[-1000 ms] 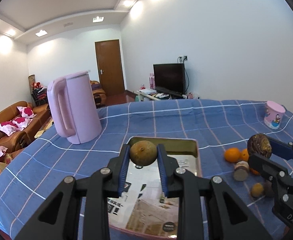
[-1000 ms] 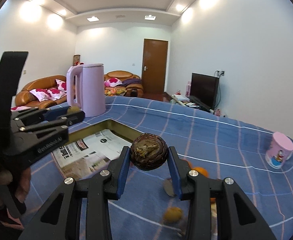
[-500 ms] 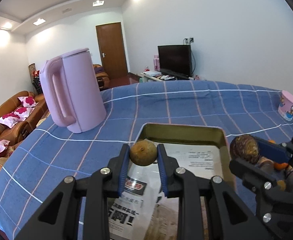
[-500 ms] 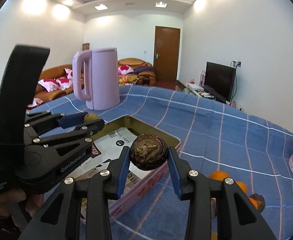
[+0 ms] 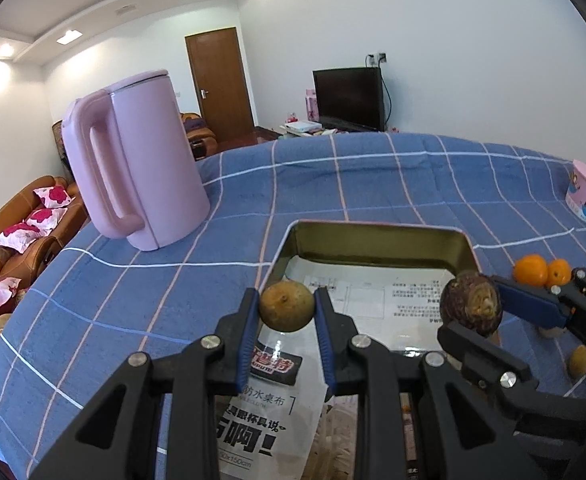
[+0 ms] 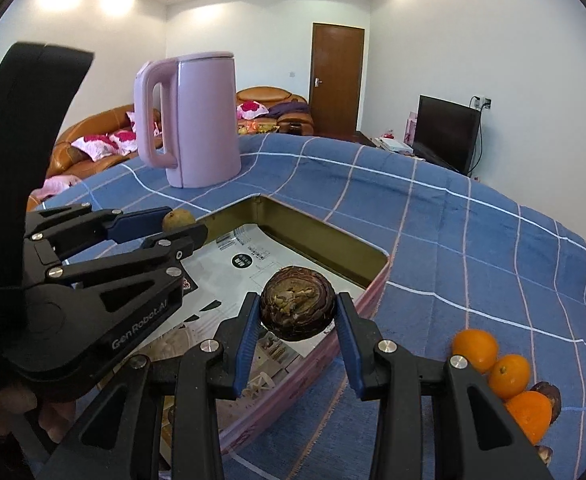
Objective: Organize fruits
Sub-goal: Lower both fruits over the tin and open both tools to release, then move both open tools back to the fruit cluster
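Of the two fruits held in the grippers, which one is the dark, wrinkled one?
The dark brown wrinkled fruit in the right gripper. The left gripper holds a smaller, smooth yellow-brown fruit. Both hang above the paper-lined tray.

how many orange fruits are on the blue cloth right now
3 in the right wrist view, in a tight row right of the tray: a far orange, a middle orange, and a near orange partly behind the right gripper. More may be hidden.
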`<state>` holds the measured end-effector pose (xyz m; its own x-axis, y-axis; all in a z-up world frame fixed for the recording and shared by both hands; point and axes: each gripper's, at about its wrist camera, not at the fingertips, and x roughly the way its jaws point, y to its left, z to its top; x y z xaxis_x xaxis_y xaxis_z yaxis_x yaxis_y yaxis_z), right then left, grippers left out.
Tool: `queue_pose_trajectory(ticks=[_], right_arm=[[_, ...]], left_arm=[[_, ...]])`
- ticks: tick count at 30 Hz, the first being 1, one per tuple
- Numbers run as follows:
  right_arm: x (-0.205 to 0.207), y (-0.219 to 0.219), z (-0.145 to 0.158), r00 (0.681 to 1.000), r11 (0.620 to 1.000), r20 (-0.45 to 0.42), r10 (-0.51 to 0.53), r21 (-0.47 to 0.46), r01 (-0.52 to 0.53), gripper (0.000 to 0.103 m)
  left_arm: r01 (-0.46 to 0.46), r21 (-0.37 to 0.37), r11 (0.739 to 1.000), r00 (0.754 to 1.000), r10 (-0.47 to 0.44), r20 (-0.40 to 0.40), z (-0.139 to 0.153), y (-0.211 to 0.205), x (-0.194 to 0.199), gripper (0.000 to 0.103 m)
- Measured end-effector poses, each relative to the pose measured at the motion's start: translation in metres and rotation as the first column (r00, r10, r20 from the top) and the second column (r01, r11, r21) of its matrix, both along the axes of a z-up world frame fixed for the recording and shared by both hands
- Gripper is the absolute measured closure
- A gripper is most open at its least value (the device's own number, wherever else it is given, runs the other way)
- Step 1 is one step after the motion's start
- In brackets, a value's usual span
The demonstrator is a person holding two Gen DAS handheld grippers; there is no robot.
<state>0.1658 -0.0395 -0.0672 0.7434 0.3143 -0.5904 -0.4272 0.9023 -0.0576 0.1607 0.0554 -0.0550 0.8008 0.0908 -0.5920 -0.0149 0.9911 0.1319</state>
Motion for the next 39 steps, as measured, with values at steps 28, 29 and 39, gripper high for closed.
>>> queue_pose_trajectory(ticks=[28,29,39], right_arm=[[-0.012,0.000,0.007,0.997,1.000,0.073,-0.004,0.011,0.003,0.050],[-0.014,-0.002,0.008,0.997,1.000,0.080,-0.010,0.015,0.009,0.048],[-0.038,-0.034,0.015,0.989,0.996,0.121,-0.087,0.004,0.087,0.044]], left_arm=[[-0.018,-0.043,0.999,1.000,0.019,0.017,0.003,0.014,-0.016,0.038],[-0.019,-0.048,0.999,0.999,0.020,0.025,0.004,0.013,-0.019,0.038],[0.034,-0.075,0.997,0.997,-0.028,0.076,0.017,-0.013,-0.045,0.031]])
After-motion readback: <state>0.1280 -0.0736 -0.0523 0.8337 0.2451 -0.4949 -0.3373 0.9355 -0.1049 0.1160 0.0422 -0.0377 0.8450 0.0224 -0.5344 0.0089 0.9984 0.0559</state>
